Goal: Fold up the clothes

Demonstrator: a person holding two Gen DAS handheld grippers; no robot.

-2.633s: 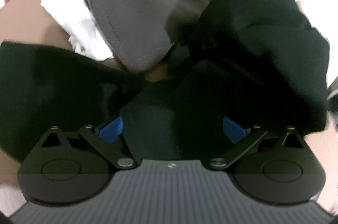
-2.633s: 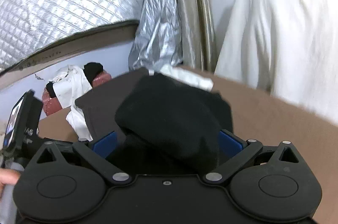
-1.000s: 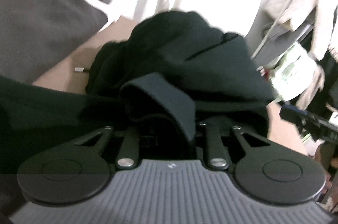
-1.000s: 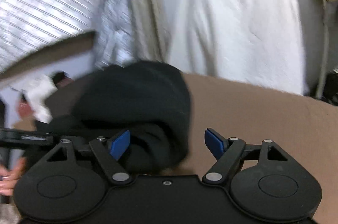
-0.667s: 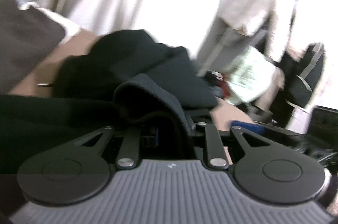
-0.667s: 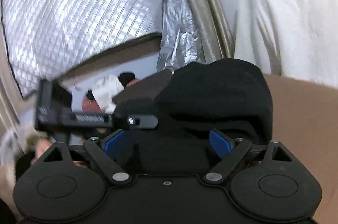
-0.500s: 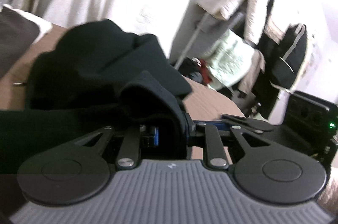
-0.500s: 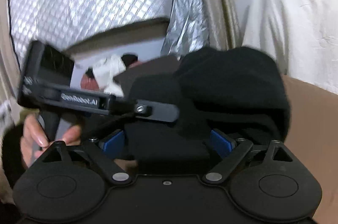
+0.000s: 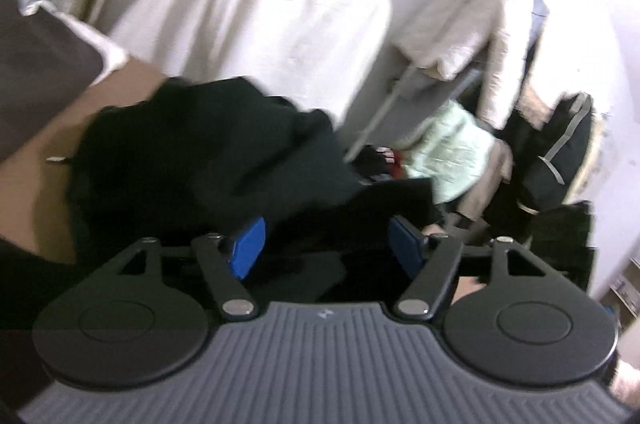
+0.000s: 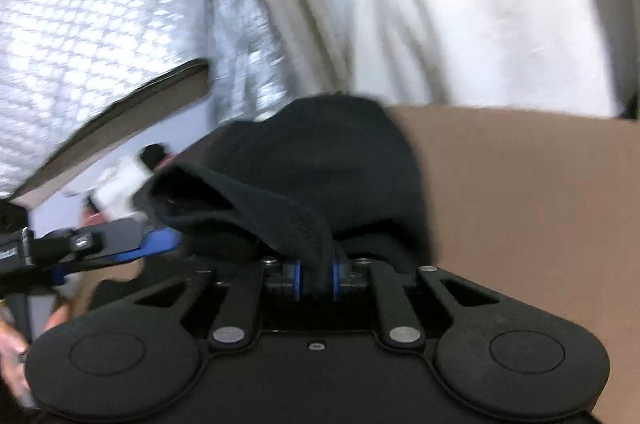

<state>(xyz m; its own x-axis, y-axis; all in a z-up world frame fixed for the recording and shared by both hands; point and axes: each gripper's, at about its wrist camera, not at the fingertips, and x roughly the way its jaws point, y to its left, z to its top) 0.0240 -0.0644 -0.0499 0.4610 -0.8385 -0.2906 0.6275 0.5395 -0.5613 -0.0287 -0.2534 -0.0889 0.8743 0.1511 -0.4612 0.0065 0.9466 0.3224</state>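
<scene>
A black garment (image 9: pixel 208 144) lies bunched on the brown table (image 9: pixel 36 160). My left gripper (image 9: pixel 326 250) is open, its blue pads (image 9: pixel 248 248) spread apart over the dark cloth with nothing clamped between them. In the right wrist view the same black garment (image 10: pixel 320 164) is heaped ahead, and my right gripper (image 10: pixel 316 278) is shut on a raised fold of its edge (image 10: pixel 280 212). The left gripper (image 10: pixel 132 244) appears at the left of that view, open, held by a hand (image 10: pixel 12 348).
A dark grey folded garment (image 9: pixel 36 36) lies at the table's back left. White cloth (image 10: pixel 460 4) and a silver quilted sheet (image 10: pixel 80 4) hang behind. Beyond the table edge stand hanging jackets (image 9: pixel 472 36), a pale green garment (image 9: pixel 452 148) and a black bag (image 9: pixel 560 144).
My left gripper let go of the black fold and opened. My right gripper, open before, closed on a fold of the black garment's edge.
</scene>
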